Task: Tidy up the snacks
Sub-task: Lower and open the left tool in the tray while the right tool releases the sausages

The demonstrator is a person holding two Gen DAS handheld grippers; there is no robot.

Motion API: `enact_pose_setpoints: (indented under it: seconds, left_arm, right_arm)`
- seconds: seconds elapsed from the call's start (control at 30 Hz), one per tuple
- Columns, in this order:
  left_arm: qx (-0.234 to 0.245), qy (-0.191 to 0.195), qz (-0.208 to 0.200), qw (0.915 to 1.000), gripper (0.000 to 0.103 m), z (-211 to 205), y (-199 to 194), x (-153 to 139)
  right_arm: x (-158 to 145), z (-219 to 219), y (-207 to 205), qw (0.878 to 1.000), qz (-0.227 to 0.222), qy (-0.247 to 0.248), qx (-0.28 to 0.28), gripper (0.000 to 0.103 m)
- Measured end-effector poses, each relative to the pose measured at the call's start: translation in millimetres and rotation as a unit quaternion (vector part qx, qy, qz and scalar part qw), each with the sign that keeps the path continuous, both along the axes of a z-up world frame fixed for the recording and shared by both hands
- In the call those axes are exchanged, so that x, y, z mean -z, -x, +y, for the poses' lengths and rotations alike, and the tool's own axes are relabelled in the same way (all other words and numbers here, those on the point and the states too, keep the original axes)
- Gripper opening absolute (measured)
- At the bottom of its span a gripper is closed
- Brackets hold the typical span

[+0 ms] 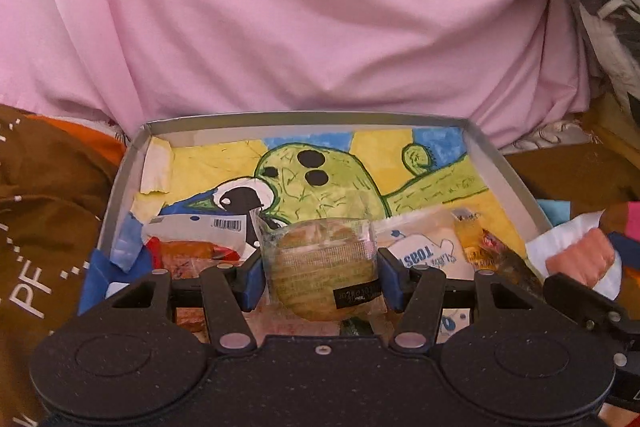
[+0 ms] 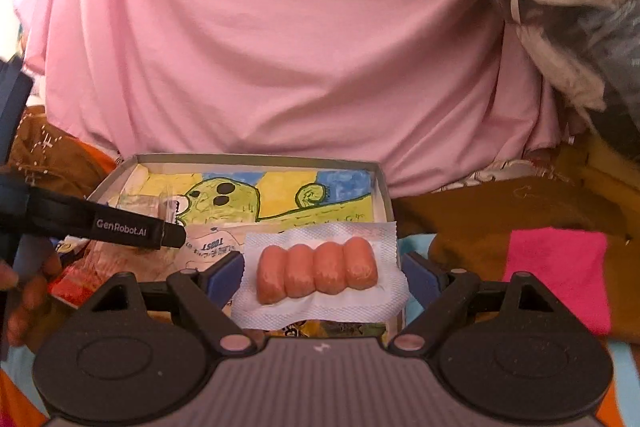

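Your left gripper [image 1: 320, 277] is clamped on a round cookie [image 1: 322, 269] in clear wrap, blue pads [image 1: 252, 281] pressed against both sides. The cookie looks tan-green with a small black label near its lower right, and it sits over the near edge of the box [image 1: 120, 183].

Your right gripper [image 2: 322, 277] has a sausage pack [image 2: 318, 273] between its fingers: 4 pink little sausages side by side, sealed in a white textured wrapper. The left pad touches the wrapper's edge; on the right I can't tell if it's touching, so no call on whether it's actually gripped. That pack is over the box's near right corner.

The box is a shallow grey tray with a drawing [image 1: 320, 175] on the bottom, a green cactus-like figure with 3 black spots on yellow and blue. Along its near edge you've got a white toast packet [image 1: 430, 253], a red-and-white packet with a barcode [image 1: 200, 233] toward the near left corner, and a yellow candy wrapper [image 1: 478, 239] toward the right. Pink cloth [image 2: 260, 47] fills the background behind the far edge.
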State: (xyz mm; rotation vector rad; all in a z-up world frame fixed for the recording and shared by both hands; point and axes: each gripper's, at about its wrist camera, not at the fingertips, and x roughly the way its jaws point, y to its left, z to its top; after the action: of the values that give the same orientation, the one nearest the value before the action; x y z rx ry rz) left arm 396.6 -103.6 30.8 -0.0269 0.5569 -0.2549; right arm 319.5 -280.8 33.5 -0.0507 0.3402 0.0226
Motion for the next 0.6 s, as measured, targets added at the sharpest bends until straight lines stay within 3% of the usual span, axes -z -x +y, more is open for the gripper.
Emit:
enact_pose_setpoints:
  seconds: [0.47, 0.6]
  left_arm:
    - [-0.014, 0.009, -0.007, 0.9998, 0.061, -1.4, -11.4, -2.0]
    - [-0.019, 0.009, -0.004, 0.9998, 0.068, -0.3, -10.3, -0.1]
  right_arm:
    - [7.5, -3.0, -17.3, 0.997, 0.015, -0.078, 0.022, 0.089]
    - [9.8, 0.9, -19.8, 0.997, 0.024, -0.075, 0.020, 0.091]
